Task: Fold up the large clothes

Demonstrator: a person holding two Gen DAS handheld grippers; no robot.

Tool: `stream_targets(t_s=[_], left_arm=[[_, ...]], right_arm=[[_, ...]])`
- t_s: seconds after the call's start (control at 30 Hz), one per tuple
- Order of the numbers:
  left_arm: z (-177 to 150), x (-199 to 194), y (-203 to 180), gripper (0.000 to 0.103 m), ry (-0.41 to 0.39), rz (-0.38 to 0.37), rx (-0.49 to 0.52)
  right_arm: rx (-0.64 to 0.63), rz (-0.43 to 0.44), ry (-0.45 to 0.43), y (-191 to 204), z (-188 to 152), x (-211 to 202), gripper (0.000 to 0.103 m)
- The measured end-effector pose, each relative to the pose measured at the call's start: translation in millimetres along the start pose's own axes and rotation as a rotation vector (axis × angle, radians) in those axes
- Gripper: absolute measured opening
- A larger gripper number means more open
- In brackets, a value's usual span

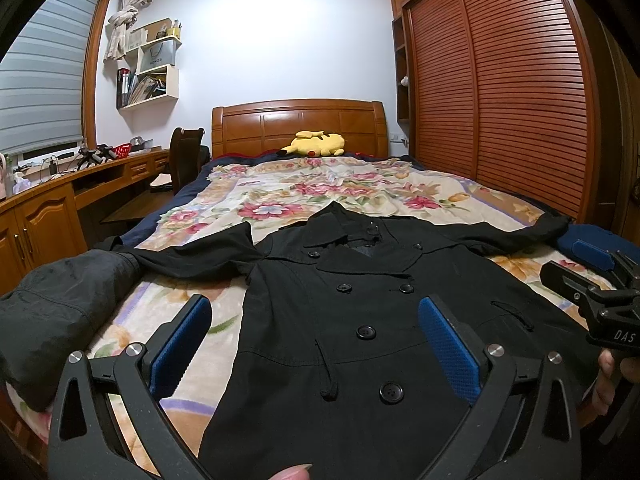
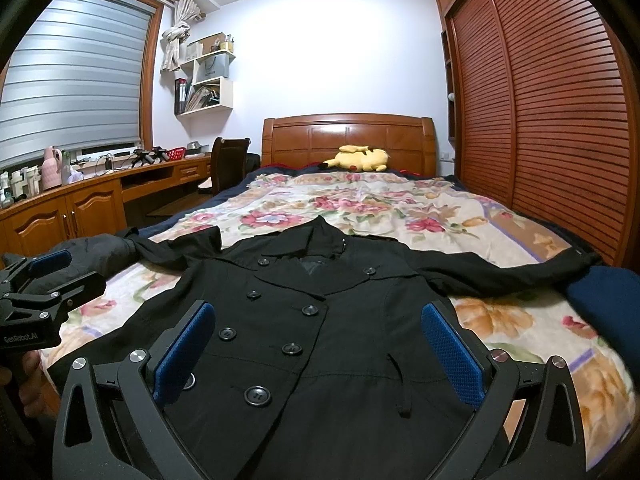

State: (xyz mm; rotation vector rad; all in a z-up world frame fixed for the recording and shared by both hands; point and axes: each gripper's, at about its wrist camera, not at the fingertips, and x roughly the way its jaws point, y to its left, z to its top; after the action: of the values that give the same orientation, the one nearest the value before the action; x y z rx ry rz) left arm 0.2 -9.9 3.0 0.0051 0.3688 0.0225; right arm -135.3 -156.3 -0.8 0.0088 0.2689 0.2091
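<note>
A black double-breasted coat (image 1: 344, 320) lies front-up and flat on the floral bedspread, collar toward the headboard, both sleeves spread out sideways. It also shows in the right wrist view (image 2: 320, 320). My left gripper (image 1: 314, 312) is open and empty, held above the coat's lower front. My right gripper (image 2: 318, 320) is open and empty, also above the coat's lower front. The right gripper shows at the right edge of the left wrist view (image 1: 592, 276). The left gripper shows at the left edge of the right wrist view (image 2: 52, 276).
The bed (image 1: 256, 204) has a floral cover. A yellow plush toy (image 1: 316, 144) lies by the wooden headboard (image 1: 300, 124). A dark garment (image 1: 56, 308) lies bunched at the bed's left edge. Wardrobe doors (image 1: 500, 92) stand right, a desk (image 1: 48, 196) and chair (image 1: 186, 156) left.
</note>
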Motion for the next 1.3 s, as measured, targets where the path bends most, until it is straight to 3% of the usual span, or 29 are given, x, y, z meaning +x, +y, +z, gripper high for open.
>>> stream_targets(t_s=[1.03,1.3], left_arm=[[0.0,0.1,-0.2,0.103,0.004,0.001,0.003],[7.0,4.5,2.4,0.103,0.036,0.007,0.01]], right_arm=[[-0.007,0.006,0.002,2.0,-0.9,-1.4,0.103],[-0.015,0.041,0.046,8.9,1.2,5.5,0.103]])
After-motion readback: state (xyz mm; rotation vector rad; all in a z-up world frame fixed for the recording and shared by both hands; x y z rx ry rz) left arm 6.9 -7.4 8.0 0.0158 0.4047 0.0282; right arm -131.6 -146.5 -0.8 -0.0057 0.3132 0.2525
